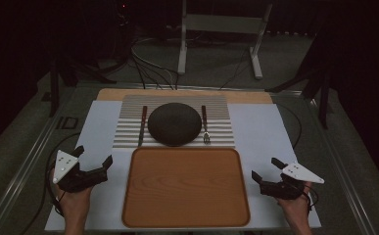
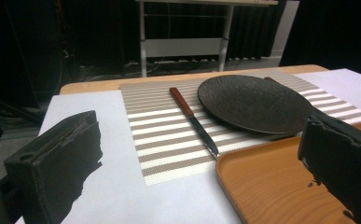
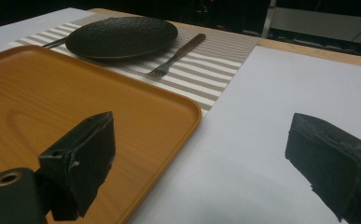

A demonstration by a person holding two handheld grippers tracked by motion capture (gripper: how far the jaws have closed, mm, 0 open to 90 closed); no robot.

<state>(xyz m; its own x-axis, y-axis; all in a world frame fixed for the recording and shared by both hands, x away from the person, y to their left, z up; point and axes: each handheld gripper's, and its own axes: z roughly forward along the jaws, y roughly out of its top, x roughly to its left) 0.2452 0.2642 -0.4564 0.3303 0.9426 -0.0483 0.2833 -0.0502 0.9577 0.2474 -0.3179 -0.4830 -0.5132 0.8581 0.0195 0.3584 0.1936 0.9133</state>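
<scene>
In the high view the left gripper (image 1: 95,158) hangs over the white sheet (image 1: 99,132) that covers the desk, just left of the wooden tray (image 1: 186,217), with its jaws spread wide and nothing between them; the right gripper (image 1: 267,169) sits on the other side of the tray, over the white sheet too, its jaws likewise spread and empty. The tray lies bare at the near edge of the desk, between the two grippers. Beyond it a striped placemat (image 1: 128,133) carries a dark round plate (image 1: 174,124) at its middle, a knife (image 1: 142,125) with a reddish handle just left of the plate and a fork (image 1: 204,125) just right of it, both lying lengthwise and apart from the plate. In the left gripper view the two black jaws stand far apart at the bottom corners, the left one above the white sheet and the right one above a corner of the tray (image 2: 262,186); ahead lie the knife (image 2: 194,120) on the placemat (image 2: 169,140) and the plate (image 2: 257,103) just beside it. In the right gripper view the jaws gape again, one above the tray (image 3: 38,102) and one above the sheet (image 3: 262,116), while the fork (image 3: 176,56) and the plate (image 3: 121,37) rest on the placemat (image 3: 206,77) farther off
</scene>
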